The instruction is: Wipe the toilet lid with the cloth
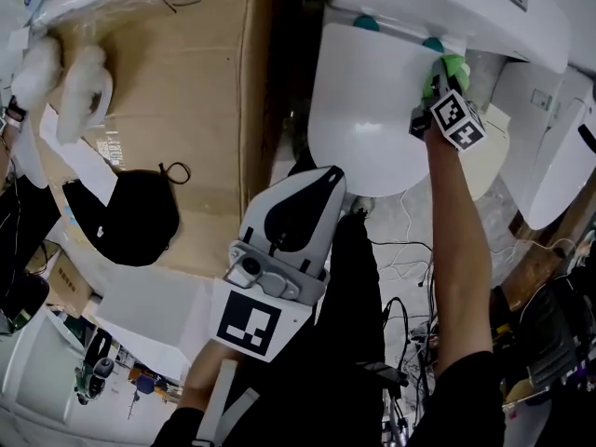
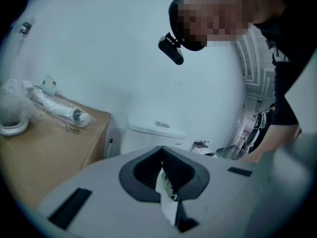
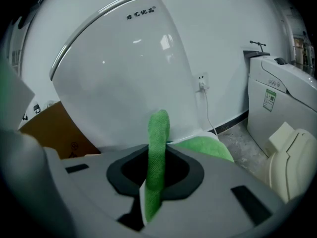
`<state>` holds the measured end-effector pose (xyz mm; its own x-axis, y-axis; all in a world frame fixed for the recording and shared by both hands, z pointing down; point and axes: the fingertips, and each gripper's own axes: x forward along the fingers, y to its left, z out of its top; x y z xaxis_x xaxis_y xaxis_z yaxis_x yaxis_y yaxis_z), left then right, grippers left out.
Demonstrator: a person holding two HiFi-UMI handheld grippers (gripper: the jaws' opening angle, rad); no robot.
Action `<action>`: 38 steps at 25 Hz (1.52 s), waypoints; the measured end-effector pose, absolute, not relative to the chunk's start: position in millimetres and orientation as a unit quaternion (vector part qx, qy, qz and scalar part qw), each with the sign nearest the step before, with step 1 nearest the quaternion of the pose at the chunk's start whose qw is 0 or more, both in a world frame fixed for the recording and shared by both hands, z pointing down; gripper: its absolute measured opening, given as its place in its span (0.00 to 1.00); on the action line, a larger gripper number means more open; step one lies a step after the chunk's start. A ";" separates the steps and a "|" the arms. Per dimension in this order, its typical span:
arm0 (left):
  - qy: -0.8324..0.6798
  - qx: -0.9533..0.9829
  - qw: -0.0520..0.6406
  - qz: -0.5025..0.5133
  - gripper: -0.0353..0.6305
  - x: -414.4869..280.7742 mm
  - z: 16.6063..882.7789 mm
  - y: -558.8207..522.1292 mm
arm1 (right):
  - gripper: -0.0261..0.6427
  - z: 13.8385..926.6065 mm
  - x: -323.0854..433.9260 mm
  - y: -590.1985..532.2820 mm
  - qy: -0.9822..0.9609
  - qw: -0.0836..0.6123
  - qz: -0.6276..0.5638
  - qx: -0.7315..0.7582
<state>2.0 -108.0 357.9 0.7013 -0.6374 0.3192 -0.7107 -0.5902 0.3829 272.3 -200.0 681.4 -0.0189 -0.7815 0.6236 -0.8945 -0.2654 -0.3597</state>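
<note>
The white toilet lid (image 1: 368,110) lies shut at the top centre of the head view, and in the right gripper view the lid (image 3: 124,73) fills the space just ahead of the jaws. My right gripper (image 1: 438,87) is shut on the green cloth (image 1: 447,68) and holds it against the lid's far right side near the hinge. The cloth (image 3: 157,148) stands as a folded strip pinched between the jaws of the right gripper (image 3: 158,165). My left gripper (image 1: 317,194) hangs in the air in front of the bowl, shut with nothing in it; in its own view the left gripper (image 2: 163,170) points at the wall and the cistern (image 2: 153,133).
A big cardboard box (image 1: 186,82) stands left of the toilet, with plastic-wrapped white parts (image 1: 65,82) and a black bag (image 1: 130,217) on it. Another white toilet (image 1: 554,156) stands to the right. Loose cables (image 1: 410,315) lie on the floor by the person's legs.
</note>
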 end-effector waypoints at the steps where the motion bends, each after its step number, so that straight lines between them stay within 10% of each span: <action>1: -0.381 0.888 0.248 0.073 0.06 1.5 358.3 -108.6 | 0.12 682.6 270.9 -200.7 -0.606 0.080 0.384 0.692; 19: -0.409 0.875 0.247 0.072 0.06 12.2 367.6 -91.7 | 0.12 691.0 162.2 -177.3 -0.856 0.345 0.206 0.324; 38: -0.435 0.871 0.225 0.049 0.06 40.3 346.9 -8.4 | 0.12 711.9 105.8 26.7 -0.888 0.395 0.148 0.183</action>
